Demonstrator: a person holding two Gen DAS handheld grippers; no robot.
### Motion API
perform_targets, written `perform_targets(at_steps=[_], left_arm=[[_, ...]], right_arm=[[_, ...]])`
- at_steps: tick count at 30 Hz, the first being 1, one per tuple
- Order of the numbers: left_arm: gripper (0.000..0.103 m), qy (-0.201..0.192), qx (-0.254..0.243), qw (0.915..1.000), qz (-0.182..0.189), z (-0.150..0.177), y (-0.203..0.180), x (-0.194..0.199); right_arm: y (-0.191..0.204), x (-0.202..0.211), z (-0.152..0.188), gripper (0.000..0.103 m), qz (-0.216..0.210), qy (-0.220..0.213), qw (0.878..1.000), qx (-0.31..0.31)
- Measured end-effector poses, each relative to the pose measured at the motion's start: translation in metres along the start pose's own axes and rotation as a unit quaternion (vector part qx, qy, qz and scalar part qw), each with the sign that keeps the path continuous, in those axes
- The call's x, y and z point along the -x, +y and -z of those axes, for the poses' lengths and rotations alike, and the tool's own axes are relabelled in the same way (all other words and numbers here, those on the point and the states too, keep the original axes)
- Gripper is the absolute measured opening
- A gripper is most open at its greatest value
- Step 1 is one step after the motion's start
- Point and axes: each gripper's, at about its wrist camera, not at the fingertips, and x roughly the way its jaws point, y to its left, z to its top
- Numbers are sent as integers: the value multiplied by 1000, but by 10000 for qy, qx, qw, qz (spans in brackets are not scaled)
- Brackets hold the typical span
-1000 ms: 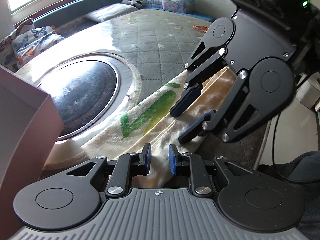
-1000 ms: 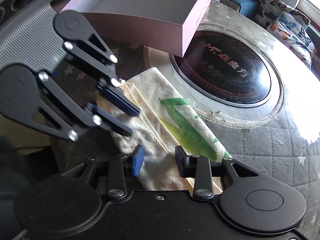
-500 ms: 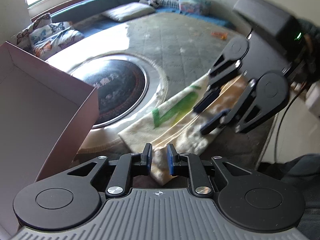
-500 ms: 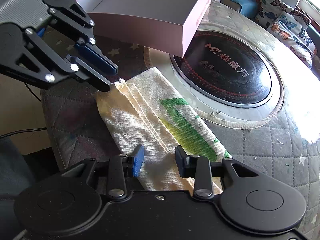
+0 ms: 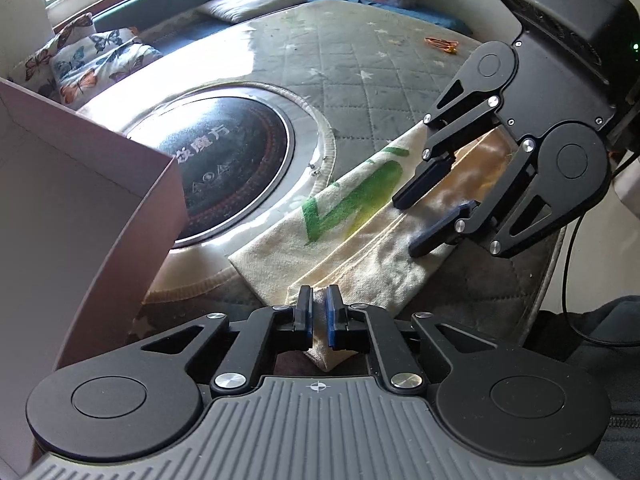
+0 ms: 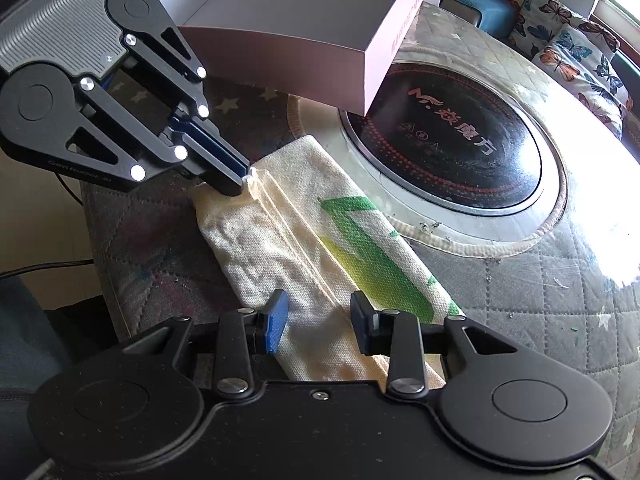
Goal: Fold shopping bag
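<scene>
The shopping bag (image 6: 320, 240), cream canvas with a green print, lay folded into a long strip on the quilted counter (image 6: 540, 320). The left claw (image 5: 319, 316) had just been closing and pinched the strip's far end corner. The right claw (image 6: 316, 322) stood partly open over the near end, which its body hid. A pink box (image 6: 304, 20) sat beyond.

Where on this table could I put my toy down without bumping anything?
Free: the quilted cover beyond the round black cooktop, and right of the shopping bag in the right wrist view. Crowded: the near edge, with bag, pink box and both grippers.
</scene>
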Motion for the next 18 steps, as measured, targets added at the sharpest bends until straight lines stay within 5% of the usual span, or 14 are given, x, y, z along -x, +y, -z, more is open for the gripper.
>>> perform_targets(at_steps=[8,18], left_arm=[[7,-81,-35,9999,-147,-11,7,-4],[7,377,-158,9991,115,-18,22,-30]], right_arm=[[0,0,0,37,10,-5,10000,2],[0,1,0,38,-17,-11,10000,-19]])
